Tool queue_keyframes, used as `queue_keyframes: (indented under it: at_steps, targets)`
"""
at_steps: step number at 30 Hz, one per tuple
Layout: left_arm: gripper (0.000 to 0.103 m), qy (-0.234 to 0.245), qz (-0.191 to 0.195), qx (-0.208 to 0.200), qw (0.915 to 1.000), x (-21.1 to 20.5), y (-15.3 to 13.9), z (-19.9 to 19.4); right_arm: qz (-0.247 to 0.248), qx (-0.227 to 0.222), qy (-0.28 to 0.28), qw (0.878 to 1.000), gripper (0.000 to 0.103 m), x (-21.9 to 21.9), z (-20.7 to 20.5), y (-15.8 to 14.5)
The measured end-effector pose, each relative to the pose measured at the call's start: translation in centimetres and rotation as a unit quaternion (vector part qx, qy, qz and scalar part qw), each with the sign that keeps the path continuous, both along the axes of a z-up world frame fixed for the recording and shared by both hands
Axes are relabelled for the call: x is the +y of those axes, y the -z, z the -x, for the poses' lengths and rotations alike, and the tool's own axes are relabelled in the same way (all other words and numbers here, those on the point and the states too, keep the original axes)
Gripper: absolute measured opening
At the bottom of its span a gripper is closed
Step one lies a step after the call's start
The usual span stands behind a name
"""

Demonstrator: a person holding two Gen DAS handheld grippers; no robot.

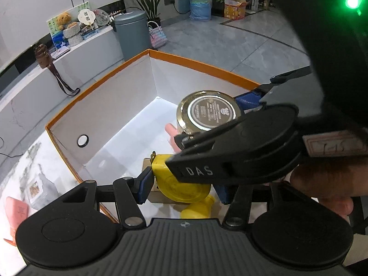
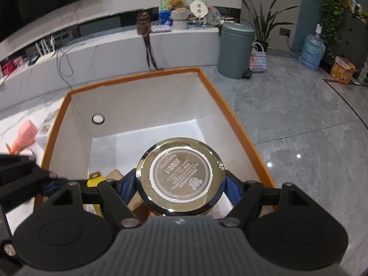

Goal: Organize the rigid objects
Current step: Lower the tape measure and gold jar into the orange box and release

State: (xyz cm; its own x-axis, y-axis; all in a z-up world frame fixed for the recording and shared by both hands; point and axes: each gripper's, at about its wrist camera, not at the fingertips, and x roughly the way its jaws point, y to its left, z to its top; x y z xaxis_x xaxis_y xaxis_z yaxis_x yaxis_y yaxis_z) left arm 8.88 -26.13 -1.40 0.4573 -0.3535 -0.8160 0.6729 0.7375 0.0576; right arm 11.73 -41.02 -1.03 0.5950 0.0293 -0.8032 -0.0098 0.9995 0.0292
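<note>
My right gripper (image 2: pixel 181 184) is shut on a gold-rimmed round jar (image 2: pixel 180 179), its labelled bottom facing the camera, held over the orange-edged white box (image 2: pixel 128 78). The jar (image 1: pixel 208 112) and the right gripper (image 1: pixel 207 119) also show in the left wrist view, above the box (image 1: pixel 99 80). My left gripper (image 1: pixel 184 184) is low inside the box with its blue fingers (image 1: pixel 145 188) on either side of a yellow tape measure (image 1: pixel 181 184); whether they grip it I cannot tell. A brown carton (image 1: pixel 147 163) and a pink item (image 1: pixel 171 133) lie in the box.
A pink bottle (image 2: pixel 25 135) and a grey packet (image 1: pixel 39 188) lie on the marble table left of the box. Beyond stand a grey bin (image 2: pixel 234 48), a woven bag (image 2: pixel 257 59), a water jug (image 2: pixel 311 51) and a white counter (image 2: pixel 103 53).
</note>
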Motion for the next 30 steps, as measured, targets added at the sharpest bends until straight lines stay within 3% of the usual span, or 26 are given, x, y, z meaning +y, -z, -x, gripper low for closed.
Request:
queue_keyframes:
  at_steps: [3, 8, 18, 30]
  targets:
    - [0.063, -0.001, 0.014, 0.015, 0.9998, 0.2, 0.0, -0.4, 0.000, 0.007, -0.009, 1.000, 0.075, -0.3, -0.2, 0.2]
    - [0.063, 0.005, 0.005, 0.012, 0.9999, -0.4, 0.5, -0.4, 0.002, 0.008, -0.026, 1.000, 0.075, -0.4, -0.4, 0.2]
    - [0.063, 0.005, 0.008, 0.050, 0.9987, -0.4, 1.7, -1.3, 0.006, 0.045, -0.040, 0.998, 0.075, 0.1, -1.6, 1.0]
    - [0.073, 0.002, 0.003, 0.060, 0.9982, -0.6, 1.6, -1.8, 0.012, 0.066, -0.034, 0.997, 0.076, 0.3, -2.1, 1.6]
